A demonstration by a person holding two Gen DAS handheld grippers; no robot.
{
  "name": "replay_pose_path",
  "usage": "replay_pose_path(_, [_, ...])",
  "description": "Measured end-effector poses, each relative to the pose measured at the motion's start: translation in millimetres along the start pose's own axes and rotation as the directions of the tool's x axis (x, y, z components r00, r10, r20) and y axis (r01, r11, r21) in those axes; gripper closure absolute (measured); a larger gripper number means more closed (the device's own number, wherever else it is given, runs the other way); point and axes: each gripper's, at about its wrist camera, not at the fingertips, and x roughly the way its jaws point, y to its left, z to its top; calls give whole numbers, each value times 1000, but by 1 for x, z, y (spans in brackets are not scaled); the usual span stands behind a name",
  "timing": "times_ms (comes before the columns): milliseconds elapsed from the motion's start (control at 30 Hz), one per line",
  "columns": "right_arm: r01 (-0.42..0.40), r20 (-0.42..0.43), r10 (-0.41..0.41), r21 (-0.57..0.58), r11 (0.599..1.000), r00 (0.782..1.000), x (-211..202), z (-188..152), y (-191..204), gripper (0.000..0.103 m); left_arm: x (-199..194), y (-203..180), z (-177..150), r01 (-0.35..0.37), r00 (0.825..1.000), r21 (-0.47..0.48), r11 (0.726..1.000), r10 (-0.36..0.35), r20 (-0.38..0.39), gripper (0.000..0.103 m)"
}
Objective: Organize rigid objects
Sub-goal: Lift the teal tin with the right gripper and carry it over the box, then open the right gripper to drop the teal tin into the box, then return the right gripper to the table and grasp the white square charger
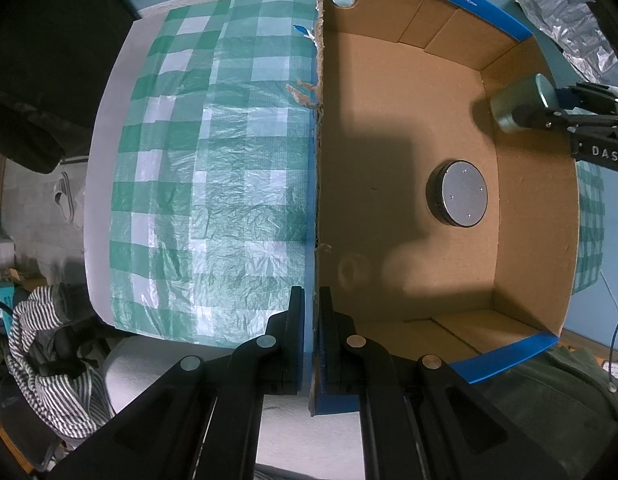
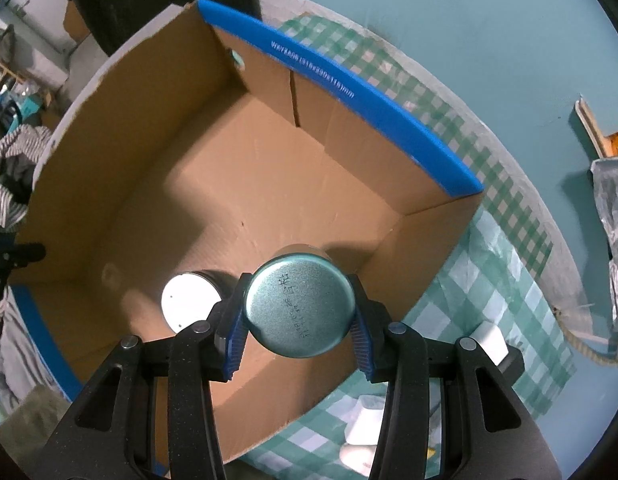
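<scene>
An open cardboard box (image 1: 529,248) with blue edges (image 2: 349,92) stands on a green checked cloth (image 1: 213,184). A flat round black puck with a silver top (image 1: 461,194) lies on the box floor, seen also as the bright disc (image 2: 189,300) in the right wrist view. My right gripper (image 2: 299,308) is shut on a silver metal can (image 2: 299,304), end facing the camera, held over the box near its corner; the left wrist view shows that can (image 1: 521,104) by the box's right wall. My left gripper (image 1: 312,320) is shut on the box's near side wall.
A crinkled silver plastic bag (image 1: 569,24) and a flat packet lie on the teal table (image 2: 469,20) beyond the box. White blocks (image 2: 489,340) sit on the cloth beside the box. Striped fabric (image 1: 49,344) hangs off the table edge at the left.
</scene>
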Motion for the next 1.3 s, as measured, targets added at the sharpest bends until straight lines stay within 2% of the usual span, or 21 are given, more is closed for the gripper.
replay_pose_path(433, [31, 8, -31, -10, 999, 999, 2, 2, 2, 59, 2, -1, -2, -3, 1000, -3, 1000, 3, -1, 97])
replay_pose_path(833, [10, 36, -10, 23, 1000, 999, -3, 0, -1, 53, 0, -1, -2, -5, 1000, 1, 1000, 5, 0, 97])
replay_pose_path(1300, [8, 109, -16, 73, 997, 994, -48, -11, -13, 46, 0, -2, -2, -7, 1000, 12, 1000, 7, 3, 97])
